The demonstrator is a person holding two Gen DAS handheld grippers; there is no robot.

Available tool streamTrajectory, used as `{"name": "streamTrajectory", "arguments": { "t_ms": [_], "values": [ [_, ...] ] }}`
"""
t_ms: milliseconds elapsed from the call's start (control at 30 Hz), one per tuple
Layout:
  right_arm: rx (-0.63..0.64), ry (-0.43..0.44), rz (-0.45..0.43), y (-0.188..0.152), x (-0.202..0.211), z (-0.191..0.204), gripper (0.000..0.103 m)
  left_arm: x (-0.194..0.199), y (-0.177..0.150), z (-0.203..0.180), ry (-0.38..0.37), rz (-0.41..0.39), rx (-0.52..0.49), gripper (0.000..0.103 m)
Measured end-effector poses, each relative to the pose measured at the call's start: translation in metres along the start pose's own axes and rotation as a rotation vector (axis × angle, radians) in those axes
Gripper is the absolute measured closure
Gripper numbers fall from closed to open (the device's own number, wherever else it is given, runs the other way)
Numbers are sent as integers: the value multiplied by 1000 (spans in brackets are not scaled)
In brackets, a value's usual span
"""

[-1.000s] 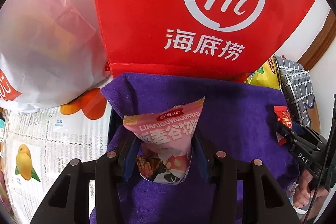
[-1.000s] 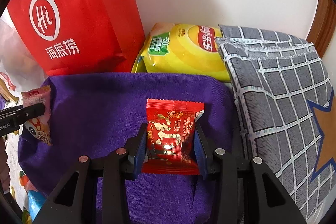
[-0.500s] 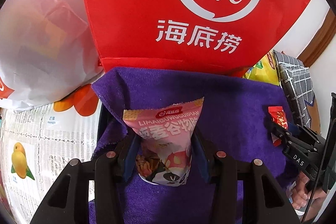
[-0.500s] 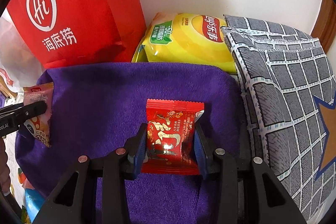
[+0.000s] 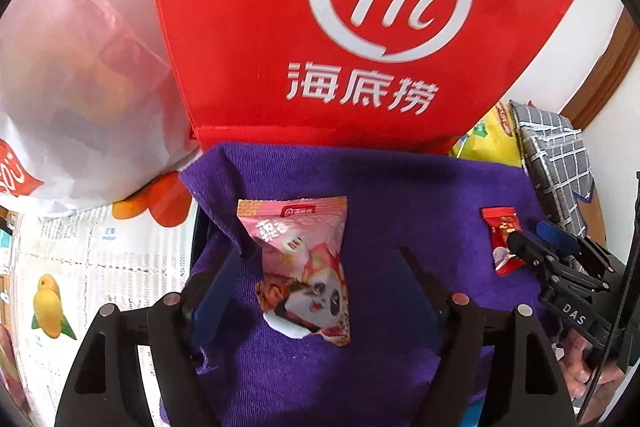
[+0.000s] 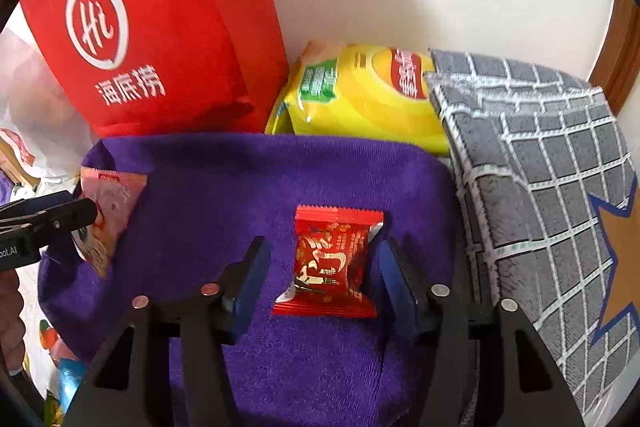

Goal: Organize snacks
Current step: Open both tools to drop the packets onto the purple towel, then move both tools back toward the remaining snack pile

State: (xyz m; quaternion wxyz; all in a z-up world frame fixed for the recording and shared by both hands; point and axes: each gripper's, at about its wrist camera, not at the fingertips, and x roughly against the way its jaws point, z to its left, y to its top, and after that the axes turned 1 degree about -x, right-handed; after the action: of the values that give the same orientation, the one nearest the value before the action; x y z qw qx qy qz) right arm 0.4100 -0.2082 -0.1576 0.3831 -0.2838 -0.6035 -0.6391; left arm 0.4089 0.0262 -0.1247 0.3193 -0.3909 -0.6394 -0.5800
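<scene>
Release step of the sorting: purple towel (image 6: 248, 179) now bearing the pink grain-snack packet (image 5: 304, 267) towards its left and the red candy packet (image 6: 332, 263) towards its right. Next, probably withdrawing both tools upward without snagging wrappers. Left gripper (image 5: 320, 291) and right gripper (image 6: 320, 279) just opened, jaws clear of each packet, holding nothing.

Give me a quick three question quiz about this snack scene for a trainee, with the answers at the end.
1. True or false: the left gripper is clamped on the pink snack packet.
2. What does the red candy packet lie on?
3. Behind the purple towel beside the red bag sits: A) a yellow chip bag B) a bottle C) a bowl

Key: 1 false, its jaws have just opened clear of the packet; 2 the purple towel; 3 A.
</scene>
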Motion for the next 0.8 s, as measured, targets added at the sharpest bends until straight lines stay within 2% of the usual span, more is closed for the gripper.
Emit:
{"name": "streamTrajectory", "arguments": {
  "t_ms": [133,200,300,467,567,700,800],
  "values": [
    [-6,-11,-41,4,23,3,37,14,1,-6,2,-23,-7,26],
    [-20,-27,-75,4,42,6,29,23,1,-8,11,-38,-10,26],
    [-38,-37,-113,-1,68,9,22,35,-2,-11,24,-57,-7,26],
    [-28,-81,-169,-12,107,13,22,64,-7,-20,8,-115,-22,26],
    [-27,-74,-190,-23,131,9,22,89,-12,-23,-9,-161,-22,26],
    [-1,-116,-203,-44,159,4,22,113,-25,-25,-43,-177,-25,26],
    [-14,-164,-203,-63,170,-3,22,126,-38,-24,-2,-161,-41,26]
  ]
}}
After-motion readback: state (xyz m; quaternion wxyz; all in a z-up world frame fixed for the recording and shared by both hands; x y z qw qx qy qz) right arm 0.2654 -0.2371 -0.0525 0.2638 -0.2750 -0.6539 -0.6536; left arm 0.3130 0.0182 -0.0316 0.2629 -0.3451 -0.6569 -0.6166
